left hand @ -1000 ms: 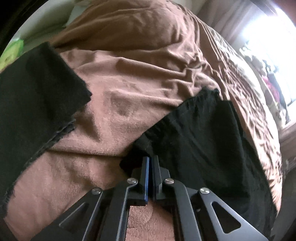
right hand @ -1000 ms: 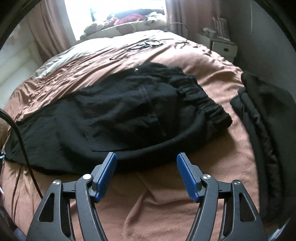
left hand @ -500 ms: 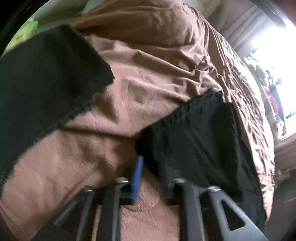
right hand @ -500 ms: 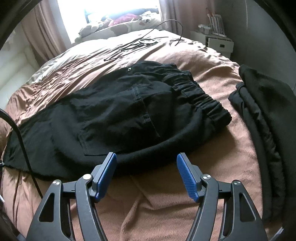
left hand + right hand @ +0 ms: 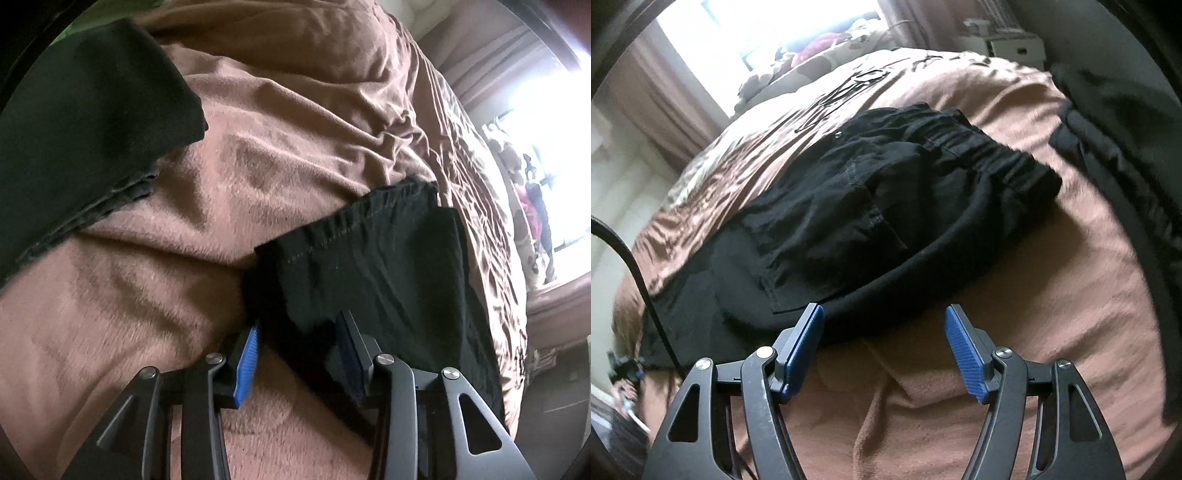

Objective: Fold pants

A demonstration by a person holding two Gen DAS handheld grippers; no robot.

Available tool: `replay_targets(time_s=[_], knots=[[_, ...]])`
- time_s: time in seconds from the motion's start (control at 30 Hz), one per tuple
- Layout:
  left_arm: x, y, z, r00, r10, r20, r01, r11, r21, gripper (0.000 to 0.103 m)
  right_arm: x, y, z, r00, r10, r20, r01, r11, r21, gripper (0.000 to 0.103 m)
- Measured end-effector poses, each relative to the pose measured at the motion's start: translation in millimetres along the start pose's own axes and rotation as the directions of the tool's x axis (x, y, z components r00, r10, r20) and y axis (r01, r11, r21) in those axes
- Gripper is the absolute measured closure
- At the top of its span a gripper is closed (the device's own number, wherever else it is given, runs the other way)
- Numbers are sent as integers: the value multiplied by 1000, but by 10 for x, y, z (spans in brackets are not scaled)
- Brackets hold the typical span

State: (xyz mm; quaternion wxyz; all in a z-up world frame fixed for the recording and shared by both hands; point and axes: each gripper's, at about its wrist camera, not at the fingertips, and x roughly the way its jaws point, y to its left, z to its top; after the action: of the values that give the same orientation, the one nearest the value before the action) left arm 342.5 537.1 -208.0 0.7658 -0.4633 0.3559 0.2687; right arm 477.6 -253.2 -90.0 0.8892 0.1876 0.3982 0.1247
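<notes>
The black pants [image 5: 886, 192] lie folded on the brown blanket [image 5: 1015, 314], with the elastic waistband [image 5: 997, 158] at the right. My right gripper [image 5: 882, 332] is open just short of the pants' near fold, with nothing between its blue pads. In the left wrist view a corner of the pants [image 5: 388, 266] reaches down between the fingers of my left gripper [image 5: 299, 325]. Its jaws are opening, and the cloth lies loose between the pads without being pinched.
A second dark garment [image 5: 92, 129] lies folded on the blanket [image 5: 147, 295] at the left; the right wrist view shows this garment [image 5: 1126, 147] at the right. A black cable [image 5: 635, 266] crosses the left side. A bright window [image 5: 757, 29] and white drawers [image 5: 1015, 44] stand beyond the bed.
My left gripper, shut on the pants' corner a second ago, has spread its jaws and the cloth has gone slack. My right gripper has rolled and moved closer to the pants, staying open.
</notes>
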Motion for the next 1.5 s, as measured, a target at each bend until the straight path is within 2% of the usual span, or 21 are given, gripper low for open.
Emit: replay_targets(time_s=[0.2, 0.37, 0.67, 0.7, 0.73, 0.77, 0.8, 0.83, 0.87, 0.9, 0.97, 1.13, 1.33, 1.5], knots=[[-17, -20, -26, 1000, 1, 9, -1, 1000, 15, 60, 130, -259, 21, 998, 61, 29, -65, 985, 158, 37], [-7, -24, -49, 1000, -13, 9, 13, 1000, 13, 60, 232, -490, 67, 990, 102, 99, -125, 957, 263, 37], [104, -50, 56, 997, -52, 55, 53, 998, -15, 60, 418, -462, 130, 989, 54, 137, -89, 960, 265, 37], [115, -56, 66, 997, -52, 60, 53, 998, -19, 62, 430, -445, 150, 988, 59, 144, -96, 958, 271, 37], [121, -63, 72, 997, -49, 64, 50, 998, -22, 71, 440, -446, 155, 986, 66, 151, -106, 955, 276, 37], [122, -64, 75, 997, -47, 65, 49, 998, -26, 78, 454, -454, 153, 985, 72, 156, -114, 953, 282, 42], [125, -62, 79, 997, -57, 60, 59, 998, -32, 90, 463, -465, 161, 985, 67, 158, -110, 952, 286, 49], [115, -61, 86, 996, -72, 55, 74, 997, -37, 94, 471, -478, 171, 986, 60, 153, -103, 952, 288, 67], [97, -69, 91, 995, -74, 59, 76, 996, -36, 95, 473, -495, 181, 987, 65, 146, -106, 951, 292, 79], [54, -92, 99, 995, -76, 66, 78, 997, -27, 96, 444, -503, 191, 983, 90, 158, -133, 948, 290, 84], [-19, -147, 115, 994, -76, 78, 77, 997, -13, 97, 332, -409, 228, 981, 83, 177, -128, 957, 261, 89], [-305, -314, 203, 988, -108, 109, 108, 994, 9, 99, 52, -207, 308, 965, 104, 239, -158, 963, 219, 92], [-684, -572, 261, 979, -144, 141, 138, 989, 55, 99, -212, -101, 336, 954, 128, 271, -188, 960, 206, 93], [-967, -647, 225, 974, -163, 155, 153, 985, 77, 99, -462, -88, 291, 950, 135, 280, -192, 964, 186, 93]])
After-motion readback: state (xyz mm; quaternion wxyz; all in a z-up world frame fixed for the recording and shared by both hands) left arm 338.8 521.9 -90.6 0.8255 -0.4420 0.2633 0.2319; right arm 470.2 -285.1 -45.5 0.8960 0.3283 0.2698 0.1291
